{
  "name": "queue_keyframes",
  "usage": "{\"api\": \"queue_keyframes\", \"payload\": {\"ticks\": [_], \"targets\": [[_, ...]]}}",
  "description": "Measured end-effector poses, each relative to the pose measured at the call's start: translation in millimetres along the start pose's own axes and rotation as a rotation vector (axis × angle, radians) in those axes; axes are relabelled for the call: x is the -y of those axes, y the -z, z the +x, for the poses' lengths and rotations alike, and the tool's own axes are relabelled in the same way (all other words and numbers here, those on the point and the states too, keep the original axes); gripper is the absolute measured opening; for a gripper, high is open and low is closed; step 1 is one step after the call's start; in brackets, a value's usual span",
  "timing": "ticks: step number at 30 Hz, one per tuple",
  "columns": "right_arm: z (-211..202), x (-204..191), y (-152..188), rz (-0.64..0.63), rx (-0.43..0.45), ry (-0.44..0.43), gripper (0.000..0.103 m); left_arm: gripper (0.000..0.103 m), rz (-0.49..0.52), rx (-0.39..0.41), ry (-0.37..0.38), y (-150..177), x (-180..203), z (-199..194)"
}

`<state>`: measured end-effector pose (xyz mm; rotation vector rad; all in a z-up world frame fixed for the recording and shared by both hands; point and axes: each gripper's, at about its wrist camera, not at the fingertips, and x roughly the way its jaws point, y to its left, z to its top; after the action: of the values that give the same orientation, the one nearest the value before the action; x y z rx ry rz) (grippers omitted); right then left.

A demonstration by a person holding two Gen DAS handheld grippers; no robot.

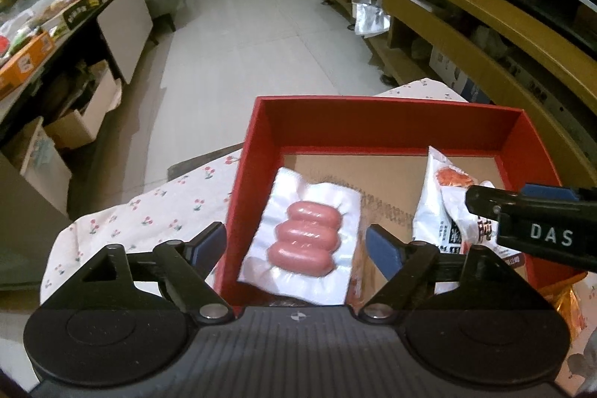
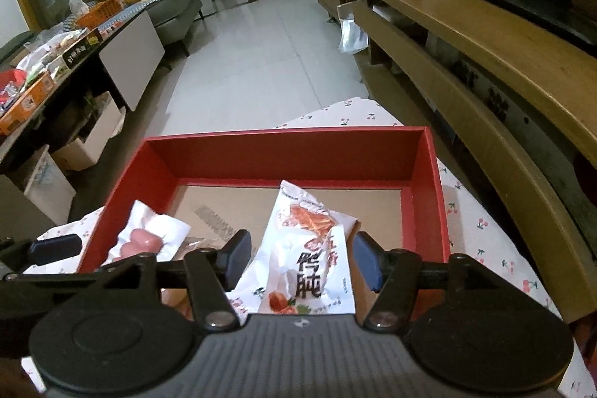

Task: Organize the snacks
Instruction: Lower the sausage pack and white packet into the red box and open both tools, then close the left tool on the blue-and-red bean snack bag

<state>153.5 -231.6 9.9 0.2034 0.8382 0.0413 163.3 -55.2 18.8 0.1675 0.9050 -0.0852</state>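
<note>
Sausage pack (image 1: 304, 237) lies in red box (image 1: 388, 122); left gripper (image 1: 296, 245) open above, apparently clear.

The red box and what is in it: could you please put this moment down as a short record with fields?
container: red box, open top, on a cherry-print cloth
left item: sausage pack, lying flat in the box
right item: white snack bag, lying in the box
left gripper: jaws open either side of the sausage pack, not pressing it
right gripper: jaws open either side of the white snack bag, not pressing it
</note>
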Motion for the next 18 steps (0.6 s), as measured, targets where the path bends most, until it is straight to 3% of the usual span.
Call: {"api": "queue_keyframes", "payload": {"ticks": [18], "targets": [[-35.9, -25.5, 36.9, -0.048, -0.035, -0.081, 0.06, 0.086, -0.066, -0.052, 0.029, 33.3, -34.7, -27.6]]}}
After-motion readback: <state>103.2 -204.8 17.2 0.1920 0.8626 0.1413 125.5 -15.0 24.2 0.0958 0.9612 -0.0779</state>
